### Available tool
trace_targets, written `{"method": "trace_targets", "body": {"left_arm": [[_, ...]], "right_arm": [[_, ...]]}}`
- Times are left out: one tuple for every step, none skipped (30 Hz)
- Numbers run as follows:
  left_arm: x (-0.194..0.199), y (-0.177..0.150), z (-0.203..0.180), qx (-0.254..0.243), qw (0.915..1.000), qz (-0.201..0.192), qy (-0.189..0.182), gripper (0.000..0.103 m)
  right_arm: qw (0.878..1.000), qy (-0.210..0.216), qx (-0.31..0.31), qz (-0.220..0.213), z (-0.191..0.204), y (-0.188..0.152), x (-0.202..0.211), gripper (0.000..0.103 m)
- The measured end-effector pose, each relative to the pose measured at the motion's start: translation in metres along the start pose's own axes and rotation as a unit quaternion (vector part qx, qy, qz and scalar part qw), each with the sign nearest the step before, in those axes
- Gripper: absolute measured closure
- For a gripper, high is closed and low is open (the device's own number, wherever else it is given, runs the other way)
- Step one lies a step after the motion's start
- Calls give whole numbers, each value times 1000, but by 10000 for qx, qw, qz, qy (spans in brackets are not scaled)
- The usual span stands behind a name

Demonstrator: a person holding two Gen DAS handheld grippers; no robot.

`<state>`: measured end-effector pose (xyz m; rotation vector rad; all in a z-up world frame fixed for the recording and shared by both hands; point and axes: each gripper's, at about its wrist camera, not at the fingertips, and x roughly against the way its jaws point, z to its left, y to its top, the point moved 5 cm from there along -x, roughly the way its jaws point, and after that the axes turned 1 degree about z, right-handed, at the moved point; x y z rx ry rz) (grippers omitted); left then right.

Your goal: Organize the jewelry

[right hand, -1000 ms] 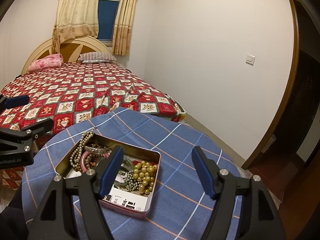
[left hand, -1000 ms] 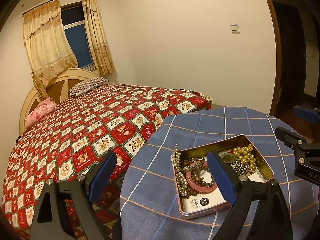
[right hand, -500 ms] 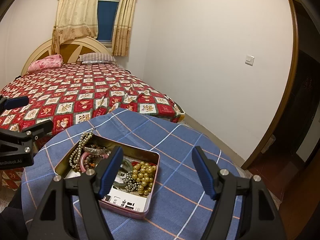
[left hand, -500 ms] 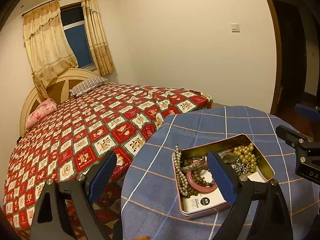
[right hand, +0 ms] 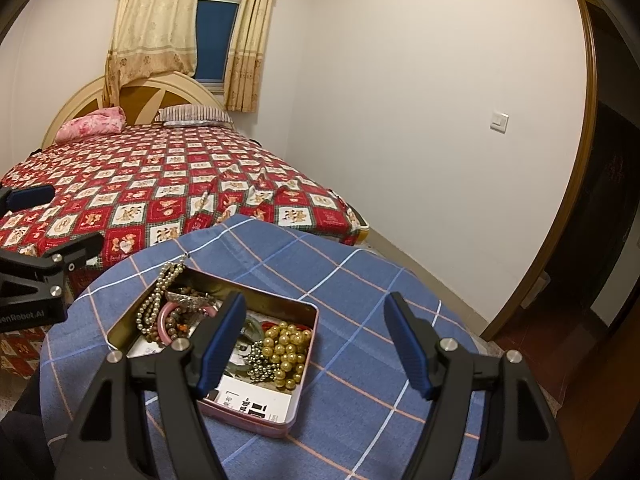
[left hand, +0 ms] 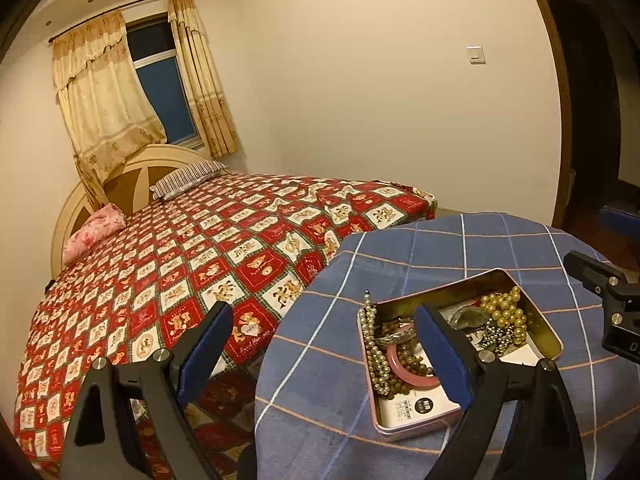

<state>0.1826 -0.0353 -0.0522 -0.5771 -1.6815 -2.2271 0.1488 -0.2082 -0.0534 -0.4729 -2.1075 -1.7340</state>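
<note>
Sitting near the round table's point(right hand: 360, 280) middle, an open pink metal tin point(right hand: 304, 396) holds gold beads point(right hand: 286, 344), a pearl strand point(left hand: 372, 344), a pink bangle point(left hand: 404, 372) — left gripper point(left hand: 324, 352) and right gripper point(right hand: 314, 344) hover wide, empty.

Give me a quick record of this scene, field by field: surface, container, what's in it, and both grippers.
surface: round table under a blue checked cloth
container: open tin on the table
contents: gold beads, pink bangle, pearl string draped over the tin's rim
left gripper: open, empty, above the tin's left side
right gripper: open, empty
background: bed
</note>
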Motion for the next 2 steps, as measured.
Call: {"method": "trace_targets", "body": {"left_arm": [[0,0,0,-10,10000,-7,3,11],[0,0,0,-17,10000,-3,-16,11]], "right_arm": [[10000,0,-5,5,-1,0,-1,29],[10000,-7,9,4,-1,0,-1,29]]}}
